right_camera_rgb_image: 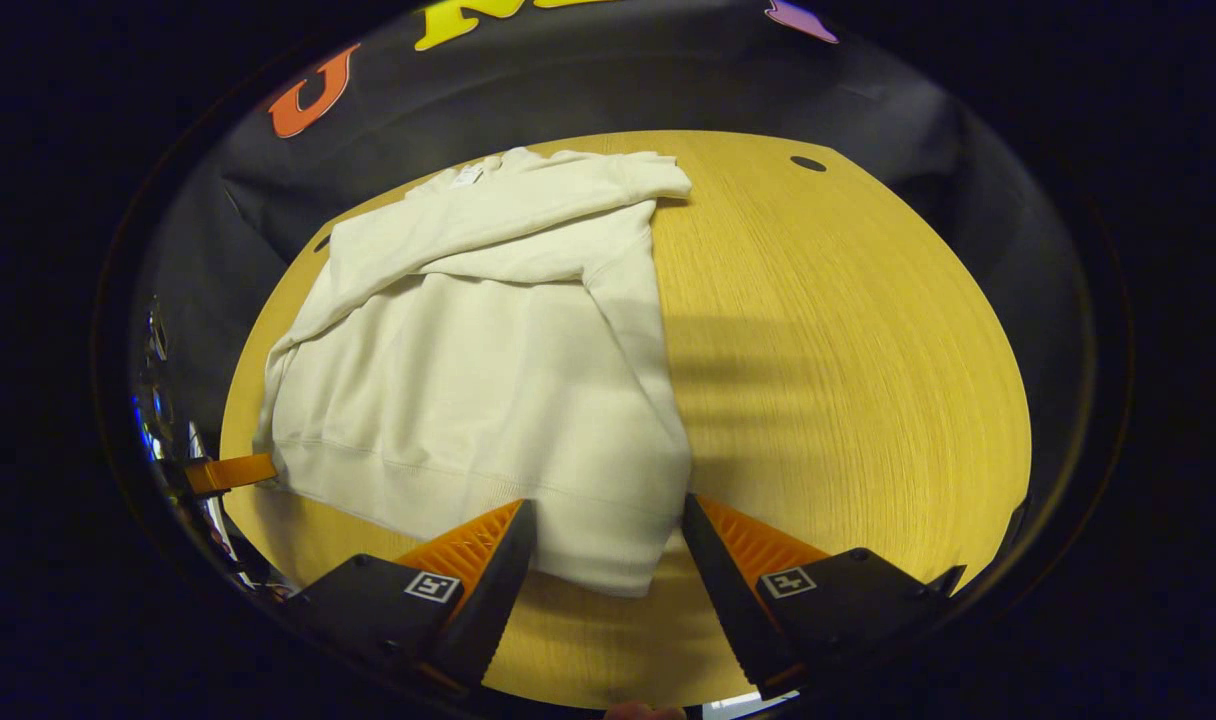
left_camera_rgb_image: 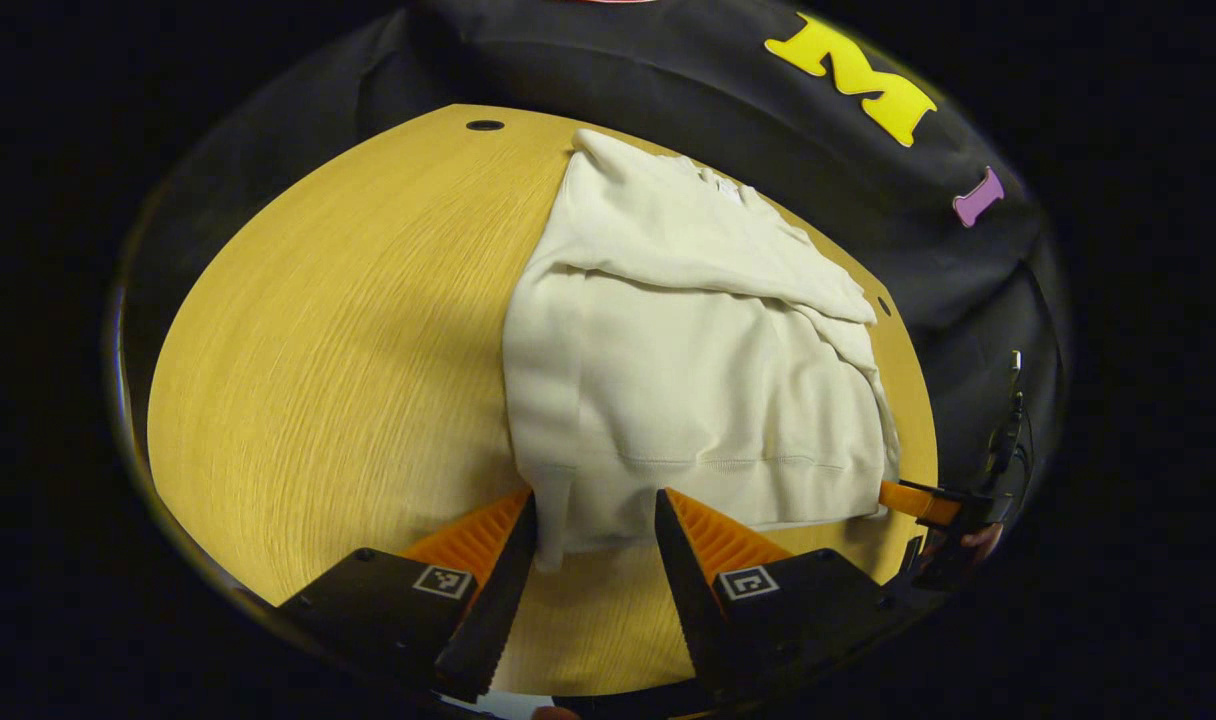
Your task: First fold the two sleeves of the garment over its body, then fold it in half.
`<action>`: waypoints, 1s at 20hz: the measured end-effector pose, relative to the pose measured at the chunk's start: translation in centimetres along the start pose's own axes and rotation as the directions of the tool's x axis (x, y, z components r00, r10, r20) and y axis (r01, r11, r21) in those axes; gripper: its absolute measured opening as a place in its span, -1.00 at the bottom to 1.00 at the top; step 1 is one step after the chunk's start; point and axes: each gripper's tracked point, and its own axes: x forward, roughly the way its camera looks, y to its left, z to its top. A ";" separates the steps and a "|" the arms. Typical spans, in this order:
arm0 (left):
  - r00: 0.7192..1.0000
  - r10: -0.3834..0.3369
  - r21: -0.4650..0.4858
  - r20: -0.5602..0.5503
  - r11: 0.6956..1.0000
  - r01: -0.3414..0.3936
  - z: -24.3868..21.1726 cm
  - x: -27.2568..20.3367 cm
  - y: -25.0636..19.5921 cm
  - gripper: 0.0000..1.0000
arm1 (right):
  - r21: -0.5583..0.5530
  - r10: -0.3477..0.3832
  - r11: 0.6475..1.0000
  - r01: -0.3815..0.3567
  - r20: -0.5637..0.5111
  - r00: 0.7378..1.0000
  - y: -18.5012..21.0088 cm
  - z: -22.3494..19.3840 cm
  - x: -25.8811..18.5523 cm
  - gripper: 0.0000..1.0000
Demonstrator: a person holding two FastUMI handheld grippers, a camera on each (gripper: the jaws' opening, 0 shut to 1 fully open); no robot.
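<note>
Hovering low over the near edge of the counter (left_camera_rgb_image: 318, 330), both grippers are lined up on the hem of the cream sweatshirt (left_camera_rgb_image: 688, 380), and this looks like the set-up for the final fold. The garment lies flat toward one side of the wooden top, collar at the far edge, hem nearest the cameras. Both sleeves (right_camera_rgb_image: 508, 235) are already laid across the chest and body, so by my reading the sleeve stage is done and the half-fold is what remains.

The left gripper (left_camera_rgb_image: 596, 525) has its jaws wide, straddling the hem corner, with the cloth running between them but not pinched. The right gripper (right_camera_rgb_image: 608, 535) is the same story at the other hem corner: jaws wide, fabric in the gap, nothing clamped. One corner each makes sense, since lifting both together should carry the hem evenly up toward the collar.

In the left gripper view the other tool's orange finger (left_camera_rgb_image: 918, 500) pokes in beside the hem's far corner.

Writing? A small tag (right_camera_rgb_image: 465, 176) sits at the neckline, too tiny to read. The jaws carry square black-and-white markers, no words.
</note>
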 end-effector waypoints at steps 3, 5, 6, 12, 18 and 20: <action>0.999 0.053 -0.005 -0.012 0.999 -0.053 0.1 0.4 1.1 -0.13 | -0.049 -0.035 0.998 0.035 0.010 0.999 -0.1 0.2 0.4 0.80; 0.998 0.060 -0.023 -0.007 0.998 -0.060 0.2 0.4 1.5 -0.50 | -0.052 -0.031 0.998 0.031 0.016 0.999 0.0 0.4 0.6 0.41; 0.999 0.053 -0.029 -0.006 0.998 -0.054 0.3 0.4 1.5 -0.59 | -0.059 -0.030 0.998 0.031 0.022 0.999 0.0 0.6 0.6 0.44; 0.998 0.059 -0.041 -0.008 0.997 -0.059 0.3 0.4 1.6 -0.80 | 0.038 0.024 0.999 -0.026 0.037 0.999 0.7 0.8 0.8 -0.68; 0.997 0.065 -0.057 0.048 0.996 -0.062 1.1 -0.6 1.3 -0.90 | 0.142 0.078 0.987 -0.081 0.022 0.997 0.7 1.4 0.0 -0.90; 0.996 0.049 -0.039 0.075 0.998 -0.046 1.8 -1.2 0.7 -0.91 | 0.152 0.106 0.982 -0.111 0.045 0.993 0.9 2.4 -1.0 -0.90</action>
